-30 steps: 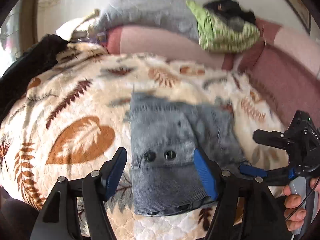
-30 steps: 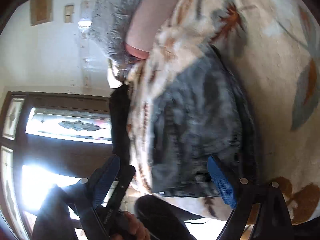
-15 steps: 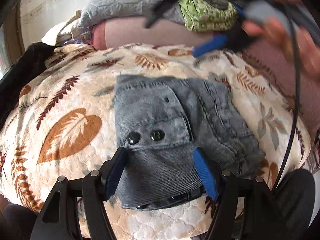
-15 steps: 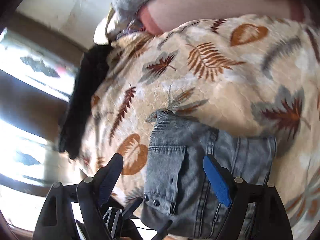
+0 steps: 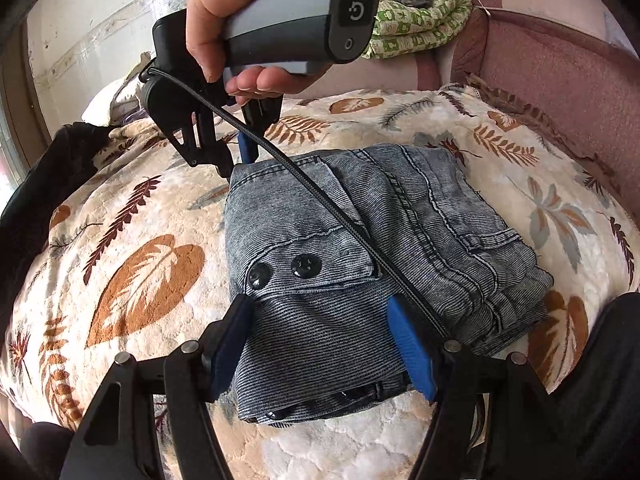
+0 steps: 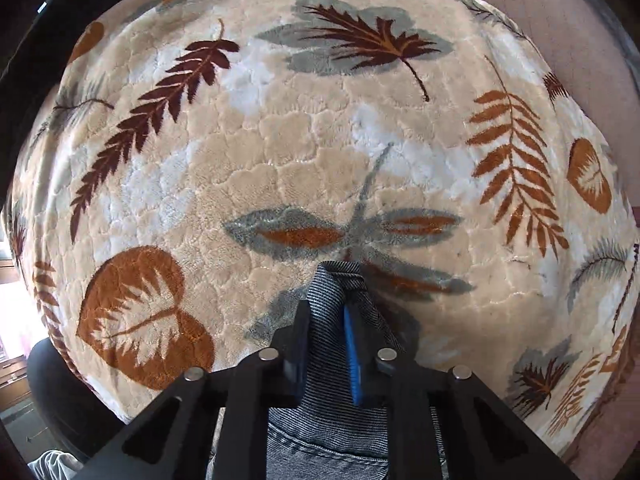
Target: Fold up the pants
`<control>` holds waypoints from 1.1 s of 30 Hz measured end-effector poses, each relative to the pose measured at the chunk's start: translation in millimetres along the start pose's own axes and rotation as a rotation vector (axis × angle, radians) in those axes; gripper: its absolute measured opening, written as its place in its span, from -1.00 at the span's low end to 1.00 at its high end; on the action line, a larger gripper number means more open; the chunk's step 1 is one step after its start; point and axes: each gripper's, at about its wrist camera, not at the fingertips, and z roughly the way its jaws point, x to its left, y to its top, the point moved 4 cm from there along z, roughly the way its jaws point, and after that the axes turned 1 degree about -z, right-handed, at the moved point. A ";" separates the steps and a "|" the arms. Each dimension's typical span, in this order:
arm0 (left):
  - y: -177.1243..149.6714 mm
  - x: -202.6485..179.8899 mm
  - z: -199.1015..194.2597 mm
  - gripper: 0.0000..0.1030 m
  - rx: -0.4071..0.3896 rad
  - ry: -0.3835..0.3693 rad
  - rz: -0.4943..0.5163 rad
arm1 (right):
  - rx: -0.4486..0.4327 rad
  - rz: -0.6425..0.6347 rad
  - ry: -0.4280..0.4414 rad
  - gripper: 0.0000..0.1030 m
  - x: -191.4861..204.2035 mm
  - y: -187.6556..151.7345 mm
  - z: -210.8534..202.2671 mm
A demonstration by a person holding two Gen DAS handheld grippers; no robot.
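Grey denim pants (image 5: 360,240) lie folded into a block on a leaf-patterned blanket (image 5: 140,272). My left gripper (image 5: 320,332) hovers open over the near edge, its two blue pads standing either side of the ribbed waistband without squeezing it. A hand (image 5: 224,12) holds my right gripper (image 5: 237,162) pointing straight down at the far left corner of the pants. In the right wrist view that gripper (image 6: 328,316) has its jaws closing, with the pads pressing on a pinch of the denim (image 6: 324,420). Its black cable (image 5: 320,200) trails across the pants.
A pink sofa back (image 5: 560,72) rims the far and right sides, with a green patterned cloth (image 5: 416,24) piled on it. A black garment (image 5: 48,184) lies at the blanket's left edge. A dark-clad leg (image 5: 600,380) is at the lower right.
My right gripper swept from the right side over to the far left corner of the pants, turned downward and shut on the denim. The left gripper sank slightly toward the near edge.
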 end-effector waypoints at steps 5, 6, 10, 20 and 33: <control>-0.9 -1.5 2.0 0.36 -0.004 0.006 0.002 | -0.060 0.032 -0.008 -0.73 -4.9 1.1 2.0; -1.2 -2.3 2.5 0.36 -0.004 0.010 0.004 | -0.071 0.039 -0.017 -0.73 -5.8 0.4 3.8; -2.0 -4.0 -0.8 0.36 -0.015 0.008 0.003 | -0.171 0.116 0.013 -0.51 -15.8 2.6 -13.6; 14.4 18.4 -31.5 0.36 -0.076 -0.093 -0.132 | -0.218 0.324 0.425 -0.08 -38.0 -91.3 -21.8; 30.1 47.7 -49.5 0.37 -0.148 -0.090 -0.194 | -0.403 0.476 0.355 0.07 -95.1 -199.9 -31.0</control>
